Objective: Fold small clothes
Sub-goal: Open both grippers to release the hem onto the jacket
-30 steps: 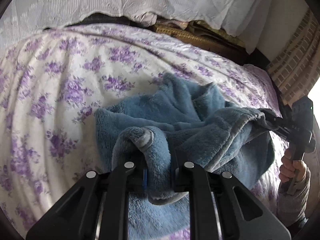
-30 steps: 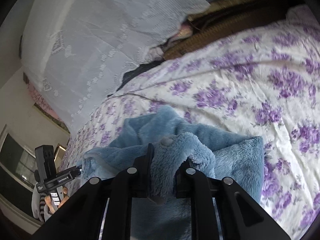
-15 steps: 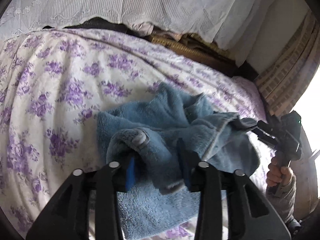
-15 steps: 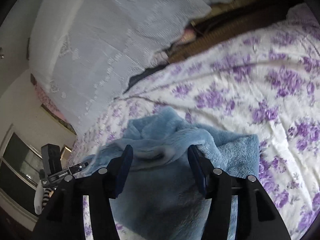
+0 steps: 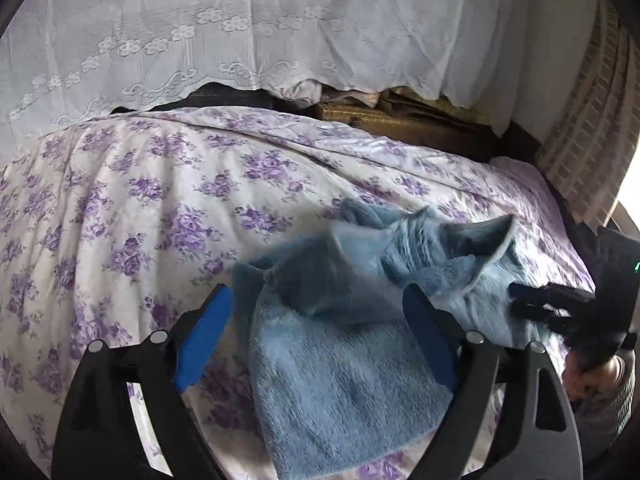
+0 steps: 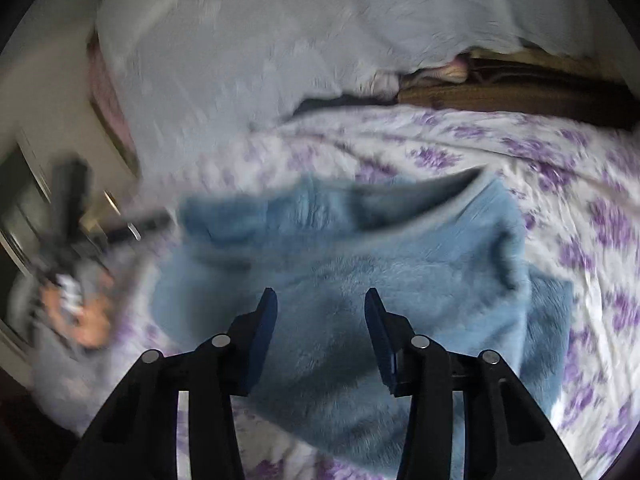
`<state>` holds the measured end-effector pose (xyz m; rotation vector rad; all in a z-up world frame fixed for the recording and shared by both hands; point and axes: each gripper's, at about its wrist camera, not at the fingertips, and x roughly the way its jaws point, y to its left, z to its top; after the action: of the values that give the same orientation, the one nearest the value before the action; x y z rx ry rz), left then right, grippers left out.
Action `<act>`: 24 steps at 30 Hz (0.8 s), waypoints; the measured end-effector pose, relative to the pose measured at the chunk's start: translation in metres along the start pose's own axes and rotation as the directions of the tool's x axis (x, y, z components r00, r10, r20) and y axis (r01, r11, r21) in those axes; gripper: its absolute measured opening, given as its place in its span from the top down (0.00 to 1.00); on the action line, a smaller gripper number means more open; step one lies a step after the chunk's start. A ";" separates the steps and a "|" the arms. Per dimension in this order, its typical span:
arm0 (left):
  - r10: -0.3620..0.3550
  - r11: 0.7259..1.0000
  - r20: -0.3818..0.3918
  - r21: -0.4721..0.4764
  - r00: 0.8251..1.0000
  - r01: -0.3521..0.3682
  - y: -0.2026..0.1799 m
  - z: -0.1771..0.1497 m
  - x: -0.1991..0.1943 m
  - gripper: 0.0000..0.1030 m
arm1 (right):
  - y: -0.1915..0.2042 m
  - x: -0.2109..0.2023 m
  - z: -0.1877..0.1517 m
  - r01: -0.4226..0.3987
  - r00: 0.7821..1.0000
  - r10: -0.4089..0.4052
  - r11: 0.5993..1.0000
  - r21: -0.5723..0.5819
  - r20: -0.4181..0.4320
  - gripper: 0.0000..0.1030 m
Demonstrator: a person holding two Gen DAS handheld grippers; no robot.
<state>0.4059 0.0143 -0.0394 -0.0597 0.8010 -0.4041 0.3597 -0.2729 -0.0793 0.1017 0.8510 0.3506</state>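
Black plastic two-finger left gripper (image 5: 316,336), fitted with flat blue pads, has its jaws opening wide; a crumpled hump of the fluffy blue fleece garment (image 5: 344,344) sits between the pads without being pressed by either. Its right-hand twin, the right gripper (image 6: 320,334), has jaws closing, yet the pads stand apart above the fleece and nothing is pinched.

That garment lies on the white cotton bedspread printed with purple flowers (image 5: 152,208), toward the near right part of the bed. Its pile is thick and plush; the near part lies fairly flat with a straight edge, while the far part bunches into soft peaks and a turned-over flap with a paler hem.

Around the fleece the bedspread is wrinkled, with broad bare room to the left and far side. Behind the bed hangs a sheer white lace-trimmed curtain (image 5: 280,32), and a woven brown mat (image 5: 400,128) sits under its edge. In the right wrist view everything is smeared, the person's hand (image 6: 86,320) included.
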 end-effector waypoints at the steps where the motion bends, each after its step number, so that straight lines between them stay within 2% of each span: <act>1: -0.017 1.000 -0.009 -0.004 1.000 0.017 0.001 -0.001 0.001 0.18 | 0.004 0.013 0.006 0.015 1.000 -0.015 1.000 -0.017 -0.025 0.55; 3: -0.016 1.000 -0.034 0.023 0.999 0.016 -0.004 -0.005 0.007 0.18 | 0.003 0.032 0.018 0.060 0.998 -0.061 0.998 -0.007 -0.033 0.57; 5: 0.055 0.996 -0.050 0.070 0.997 -0.051 -0.013 -0.008 0.016 0.18 | -0.006 0.043 0.031 0.076 0.997 -0.076 0.996 0.049 -0.018 0.57; 6: 0.083 0.993 -0.063 0.084 0.995 -0.077 -0.016 -0.007 0.022 0.18 | -0.019 0.045 0.037 0.080 0.997 -0.081 0.990 0.120 0.002 0.57; 8: 0.136 0.988 -0.103 0.093 0.985 -0.127 -0.018 -0.003 0.038 0.18 | -0.035 0.040 0.037 0.061 0.997 -0.071 0.972 0.225 0.038 0.57; 10: 0.188 0.981 -0.119 0.079 0.975 -0.180 -0.016 0.003 0.049 0.18 | -0.046 0.024 0.033 0.004 0.995 -0.032 0.958 0.287 0.093 0.56; 11: 0.200 0.979 -0.126 0.061 0.972 -0.194 -0.015 0.007 0.055 0.18 | -0.047 0.013 0.032 -0.002 0.992 -0.035 0.957 0.289 0.122 0.56; 13: 0.178 0.984 -0.134 0.034 0.975 -0.175 -0.017 0.012 0.064 0.18 | -0.049 0.006 0.032 0.002 0.988 -0.046 0.958 0.288 0.148 0.49; 14: 0.203 0.979 -0.140 0.041 0.969 -0.199 -0.019 0.013 0.073 0.18 | -0.053 0.007 0.033 0.009 0.988 -0.055 0.956 0.293 0.148 0.43; 15: 0.272 0.962 -0.139 0.064 0.952 -0.265 -0.022 0.013 0.084 0.18 | -0.058 0.014 0.033 0.035 0.990 -0.075 0.953 0.301 0.123 0.42; 17: 0.378 0.925 -0.148 0.098 0.914 -0.367 -0.019 0.010 0.109 0.08 | -0.073 0.036 0.027 0.092 0.992 -0.114 0.945 0.314 0.052 0.42; 18: 0.374 0.927 -0.173 0.085 0.911 -0.365 -0.013 0.005 0.121 0.04 | -0.082 0.049 0.022 0.098 0.993 -0.115 0.939 0.330 0.034 0.47; 19: 0.349 0.937 -0.193 0.057 0.917 -0.345 -0.005 0.001 0.130 0.04 | -0.085 0.050 0.019 0.094 0.992 -0.116 0.938 0.335 0.046 0.50; 20: 0.302 0.951 -0.204 -0.001 0.931 -0.309 0.004 -0.001 0.130 0.04 | -0.084 0.045 0.020 0.096 0.991 -0.122 0.936 0.339 0.057 0.51; 22: 0.282 0.953 -0.198 -0.056 0.939 -0.298 0.012 0.001 0.120 0.04 | -0.075 0.032 0.020 0.114 0.984 -0.153 0.936 0.332 0.095 0.51; 24: 0.281 0.953 -0.156 -0.073 0.947 -0.295 0.009 0.002 0.102 0.04 | -0.057 0.017 0.019 0.140 0.972 -0.188 0.944 0.299 0.139 0.48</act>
<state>0.4741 -0.0158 -0.1101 -0.0012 0.9558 -0.0924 0.3992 -0.3196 -0.0920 0.3241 0.7343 0.0575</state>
